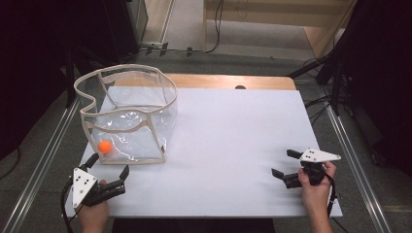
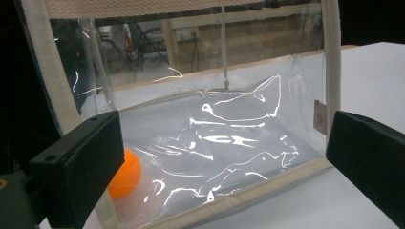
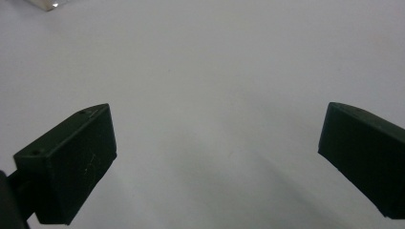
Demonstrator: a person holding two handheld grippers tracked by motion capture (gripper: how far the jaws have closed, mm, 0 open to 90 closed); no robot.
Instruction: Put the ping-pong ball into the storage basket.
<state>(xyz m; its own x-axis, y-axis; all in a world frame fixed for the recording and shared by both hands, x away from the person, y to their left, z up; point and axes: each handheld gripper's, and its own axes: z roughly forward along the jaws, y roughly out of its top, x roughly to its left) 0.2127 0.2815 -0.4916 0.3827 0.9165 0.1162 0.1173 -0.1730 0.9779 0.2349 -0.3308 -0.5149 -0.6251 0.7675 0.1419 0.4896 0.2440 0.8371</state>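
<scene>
— Where is the orange ball (image 1: 105,146) lying?
— Inside the clear bag (image 1: 127,116), at its near left corner, on the white worktop (image 1: 228,145).
— And the grippers?
— The left gripper (image 1: 108,170) is hovering just before the bag, jaws spread, empty. The right gripper (image 1: 284,165) is idling well apart, jaws spread too.

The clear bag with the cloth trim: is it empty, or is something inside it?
Not empty. One orange ball lies on the floor of the clear bag, in a near corner; its top rim stands open.
</scene>
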